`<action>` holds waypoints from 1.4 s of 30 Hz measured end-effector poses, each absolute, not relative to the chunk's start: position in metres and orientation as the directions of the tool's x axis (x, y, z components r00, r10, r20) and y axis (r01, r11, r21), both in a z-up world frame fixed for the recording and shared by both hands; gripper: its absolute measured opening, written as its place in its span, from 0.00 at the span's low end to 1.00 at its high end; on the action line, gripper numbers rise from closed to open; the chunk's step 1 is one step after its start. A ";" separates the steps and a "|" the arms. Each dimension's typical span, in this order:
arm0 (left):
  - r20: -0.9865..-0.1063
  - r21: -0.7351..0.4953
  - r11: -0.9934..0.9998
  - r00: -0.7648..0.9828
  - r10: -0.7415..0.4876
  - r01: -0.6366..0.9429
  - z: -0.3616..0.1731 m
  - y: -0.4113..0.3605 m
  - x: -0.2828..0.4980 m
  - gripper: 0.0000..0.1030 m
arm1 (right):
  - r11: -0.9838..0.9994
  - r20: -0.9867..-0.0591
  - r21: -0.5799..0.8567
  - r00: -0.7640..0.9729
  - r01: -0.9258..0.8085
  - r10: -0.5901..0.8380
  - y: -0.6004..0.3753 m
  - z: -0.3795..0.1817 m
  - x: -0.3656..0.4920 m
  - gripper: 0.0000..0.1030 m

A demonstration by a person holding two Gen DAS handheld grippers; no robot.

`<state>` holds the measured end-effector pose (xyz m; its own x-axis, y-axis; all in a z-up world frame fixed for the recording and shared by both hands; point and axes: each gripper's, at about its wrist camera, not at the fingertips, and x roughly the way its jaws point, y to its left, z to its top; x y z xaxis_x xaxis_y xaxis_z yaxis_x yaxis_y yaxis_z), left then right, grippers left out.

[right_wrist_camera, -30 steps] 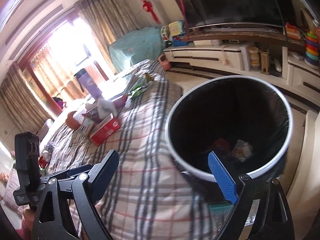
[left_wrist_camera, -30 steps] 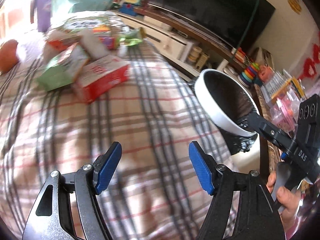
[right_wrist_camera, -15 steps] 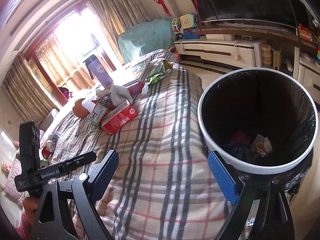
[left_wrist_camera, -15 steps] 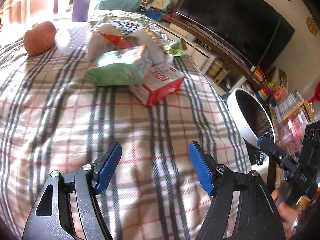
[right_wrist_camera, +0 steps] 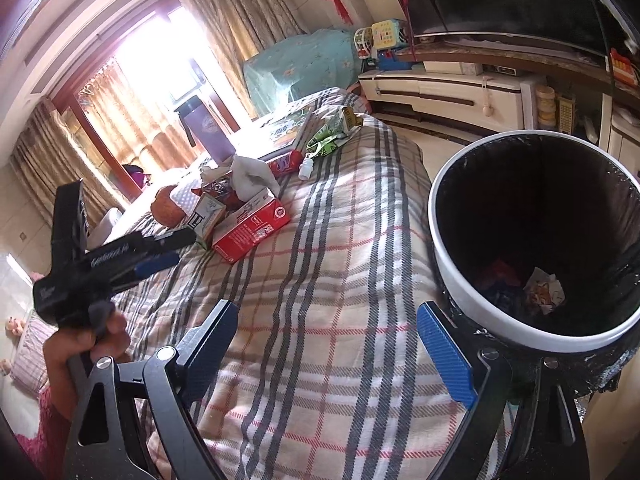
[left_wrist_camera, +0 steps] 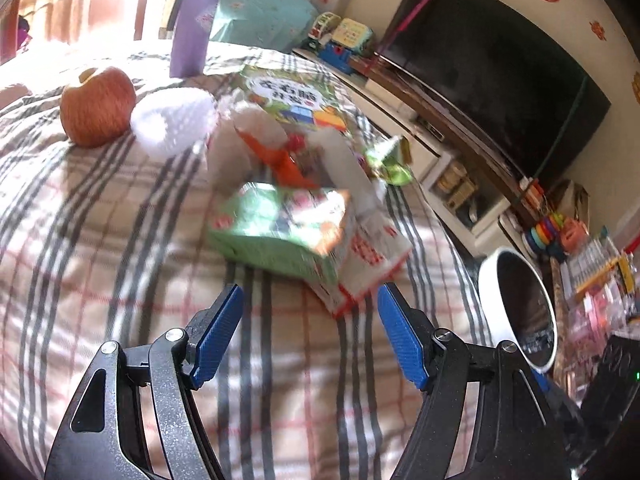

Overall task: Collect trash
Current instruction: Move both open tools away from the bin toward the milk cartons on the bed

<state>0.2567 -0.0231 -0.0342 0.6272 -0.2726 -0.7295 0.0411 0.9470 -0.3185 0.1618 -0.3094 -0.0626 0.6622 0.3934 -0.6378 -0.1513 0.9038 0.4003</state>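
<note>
Both tools are wide open with nothing in them: the left tool (left_wrist_camera: 308, 334) is lined up just short of the green carton (left_wrist_camera: 280, 228) and red-and-white carton (right_wrist_camera: 250, 228), which sit mid-bed on the plaid blanket (right_wrist_camera: 320, 320), well in from the edge by the trash bin (right_wrist_camera: 452, 280). The right tool (right_wrist_camera: 336, 356) hovers near that bin. Those cartons look empty, so probably light and crushable; I'd pinch across the narrow flat sides, gently.

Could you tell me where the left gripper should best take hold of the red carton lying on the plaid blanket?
Probably its near end: the red carton lies flat, that corner poking free toward the open left gripper. Come in low from this side, jaws across its short width; the green carton leans on the far part.
</note>
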 end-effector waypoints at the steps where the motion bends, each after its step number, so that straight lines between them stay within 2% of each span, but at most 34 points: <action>1: -0.731 -0.313 0.949 0.629 -0.264 0.035 -0.035 -0.022 0.259 0.69 | 0.904 -0.638 0.400 0.661 -0.153 0.395 -0.308 -0.063 0.163 0.89; 14: -0.777 -0.250 0.963 0.614 -0.138 -0.100 -0.061 0.048 0.240 0.69 | 0.897 -0.643 0.375 0.632 -0.233 0.433 -0.279 -0.065 0.190 0.89; 21: -0.778 -0.257 0.964 0.608 -0.160 -0.075 -0.060 0.056 0.232 0.69 | 0.886 -0.643 0.266 0.615 -0.380 0.457 -0.244 -0.061 0.216 0.90; 28: -0.786 -0.243 0.968 0.596 -0.163 -0.056 -0.062 0.054 0.231 0.69 | 0.834 -0.681 0.144 0.558 -0.533 0.474 -0.200 -0.065 0.243 0.95; 33: -0.789 -0.254 0.966 0.588 -0.176 -0.052 -0.063 0.058 0.228 0.69 | 0.827 -0.734 0.063 0.536 -0.558 0.418 -0.178 -0.080 0.261 0.95; 36: -0.787 -0.259 0.965 0.588 -0.190 -0.035 -0.060 0.055 0.230 0.69 | 0.832 -0.752 0.077 0.515 -0.550 0.411 -0.178 -0.087 0.271 0.95; 38: -0.785 -0.257 0.966 0.588 -0.194 -0.025 -0.058 0.052 0.232 0.70 | 0.841 -0.745 0.109 0.517 -0.530 0.422 -0.186 -0.086 0.273 0.92; 39: -0.785 -0.257 0.966 0.588 -0.196 -0.021 -0.058 0.050 0.233 0.71 | 0.846 -0.731 0.128 0.527 -0.518 0.433 -0.192 -0.084 0.273 0.85; 40: -0.784 -0.257 0.966 0.588 -0.199 -0.016 -0.057 0.048 0.233 0.72 | 0.850 -0.720 0.143 0.536 -0.507 0.441 -0.198 -0.082 0.271 0.71; 41: -0.782 -0.258 0.966 0.589 -0.202 -0.012 -0.056 0.045 0.235 0.73 | 0.855 -0.716 0.159 0.539 -0.493 0.444 -0.204 -0.080 0.270 0.62; 42: -0.781 -0.261 0.965 0.590 -0.206 -0.008 -0.055 0.042 0.236 0.73 | 0.866 -0.719 0.171 0.541 -0.471 0.437 -0.211 -0.080 0.269 0.44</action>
